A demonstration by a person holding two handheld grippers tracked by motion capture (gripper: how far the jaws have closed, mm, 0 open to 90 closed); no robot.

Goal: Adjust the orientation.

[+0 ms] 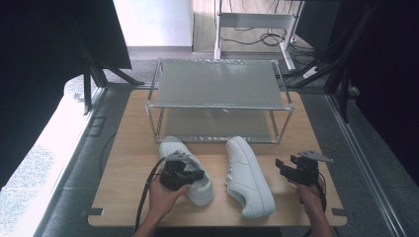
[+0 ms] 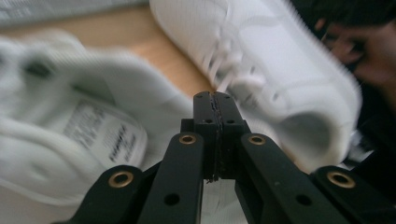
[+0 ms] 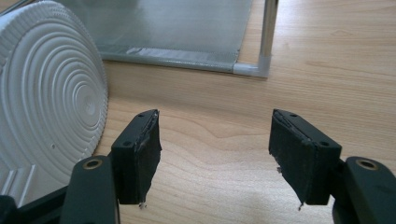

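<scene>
The left gripper (image 2: 215,135) fills the foreground of its own view with both black jaws pressed flat together; whether any shoe material is caught between them cannot be told from the blurred picture. In the high view the left gripper sits directly over the collar of the left shoe (image 1: 190,174), a white sneaker standing sole-down on the wooden table (image 1: 123,163). Its long axis runs from the near edge toward the two-tier metal rack (image 1: 220,98), slanted a little to the left. The right shoe (image 1: 248,177) lies on its side just beside the first, ribbed sole facing right, long axis roughly parallel. The right gripper (image 3: 215,154) hovers with jaws spread wide and empty, pointed at bare table; the circular tread of the right shoe's sole stands just to its left, close but not touching. The left gripper is therefore the nearer tool to the left shoe, and the rack lies straight ahead of it. A tongue label (image 2: 100,133) with dark print shows inside the left shoe; motion blur makes the writing unreadable.
</scene>
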